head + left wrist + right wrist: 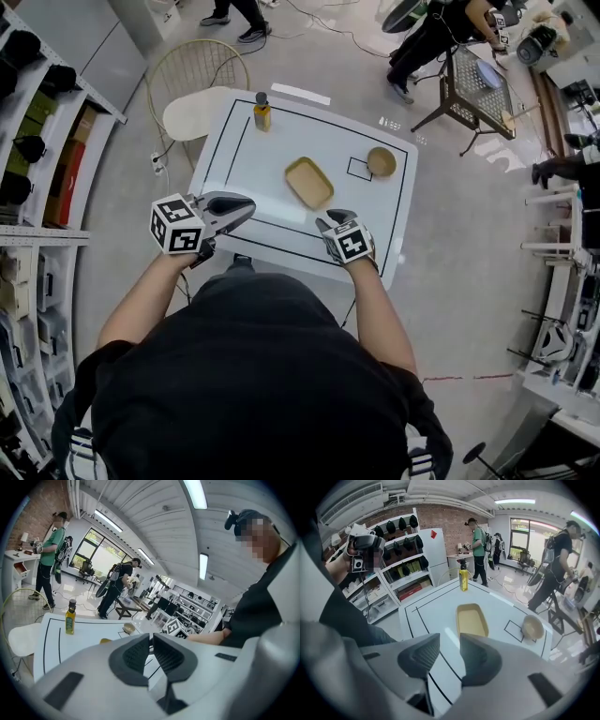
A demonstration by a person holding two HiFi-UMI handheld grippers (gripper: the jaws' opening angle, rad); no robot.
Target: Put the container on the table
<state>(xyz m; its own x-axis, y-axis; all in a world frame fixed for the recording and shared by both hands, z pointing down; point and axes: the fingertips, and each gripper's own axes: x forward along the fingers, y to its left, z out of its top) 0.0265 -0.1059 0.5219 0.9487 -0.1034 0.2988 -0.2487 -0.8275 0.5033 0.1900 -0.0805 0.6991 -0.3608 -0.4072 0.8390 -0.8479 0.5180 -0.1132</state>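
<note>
Nearest, over the table's (246, 161) near edge, left gripper (246, 206) hovers at 9 o'clock, claw pressed almost together on nothing. Right gripper (330, 222), at 3 o'clock, shows its claw spread and empty. Beyond them stand a bottle (262, 112) at 11 o'clock, the yellow container (309, 182) mid-table at 12, and a bowl (381, 161) at 1.

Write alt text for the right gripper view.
The right gripper, jaws slightly apart and empty, hovers over a white table marked with black lines. Beyond it sit a yellow tray, a small bowl to its right, and a bottle at the far edge.
</note>
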